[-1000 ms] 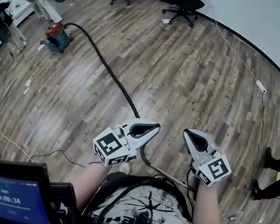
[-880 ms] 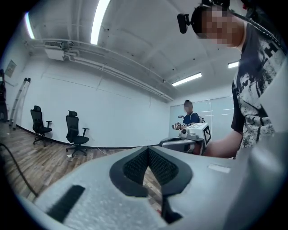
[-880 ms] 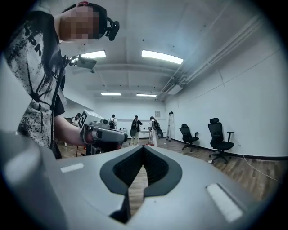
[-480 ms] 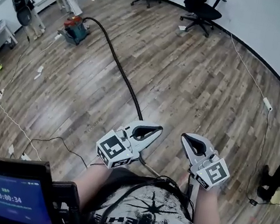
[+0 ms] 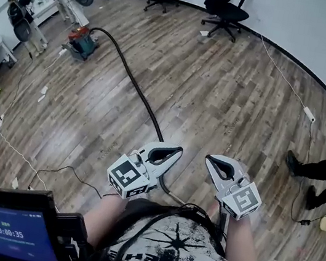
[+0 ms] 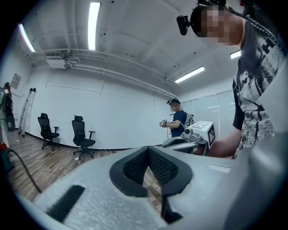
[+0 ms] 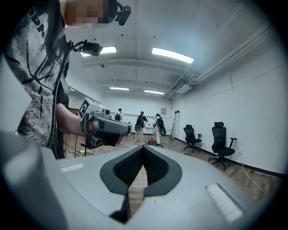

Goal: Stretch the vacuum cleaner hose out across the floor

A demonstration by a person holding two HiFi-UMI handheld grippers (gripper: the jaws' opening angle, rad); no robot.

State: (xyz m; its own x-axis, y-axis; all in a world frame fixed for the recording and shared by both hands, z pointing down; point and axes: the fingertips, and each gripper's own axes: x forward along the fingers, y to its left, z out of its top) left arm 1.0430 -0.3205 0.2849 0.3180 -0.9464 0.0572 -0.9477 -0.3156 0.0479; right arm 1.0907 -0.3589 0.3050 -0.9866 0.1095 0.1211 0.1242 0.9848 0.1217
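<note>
Status: both grippers are clenched on nothing. The left gripper (image 5: 175, 152) has its pads together with only floor showing behind them in the left gripper view, and the right gripper (image 5: 211, 160) is the same in its own view. We hold them level, side by side, well apart from the vacuum cleaner (image 5: 80, 42). That looks like a carry pose, not a grasp.

The hose (image 5: 135, 84) leaves the vacuum cleaner and runs across the wood floor (image 5: 236, 102) in one long, shallow curve. It passes under the left gripper in the head view, and its far end from the vacuum cleaner lies at our feet, where a lighter wand section (image 5: 183, 200) shows. There are no coils or loops, so we judge it mostly stretched already; a slight bow is left near the vacuum cleaner.

The grippers are likely shut because nothing needs holding right now, since the hose rests on the floor on its own.

If more stretch is wanted, we need to drop a gripper to the wand end and pull directly away from the vacuum cleaner. Risk: the vacuum cleaner may roll after the hose.
</note>
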